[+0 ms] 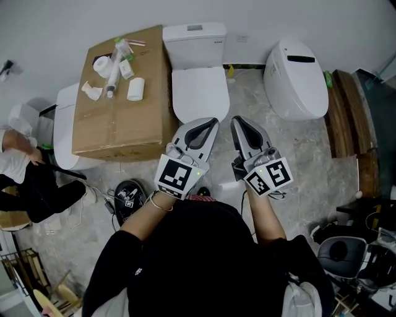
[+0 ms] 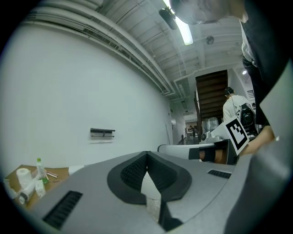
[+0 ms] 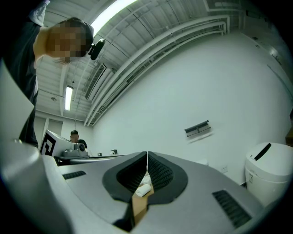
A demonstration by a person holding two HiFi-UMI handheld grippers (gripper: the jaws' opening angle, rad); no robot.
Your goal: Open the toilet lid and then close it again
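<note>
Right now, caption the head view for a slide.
Left gripper and right gripper, both shut, hover before the closed toilet beside a cardboard box.

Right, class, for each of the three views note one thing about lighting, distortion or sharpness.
Head view: even, soft light; the closed white toilet lid shows no harsh glare. Left gripper view: fisheye bend, black corners, the ceiling strip light blown out. Right gripper view: same fisheye bend and dark corners; its long ceiling light glares white.

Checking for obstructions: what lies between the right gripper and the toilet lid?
Nothing: in the head view only bare floor separates the right gripper from the toilet lid.
</note>
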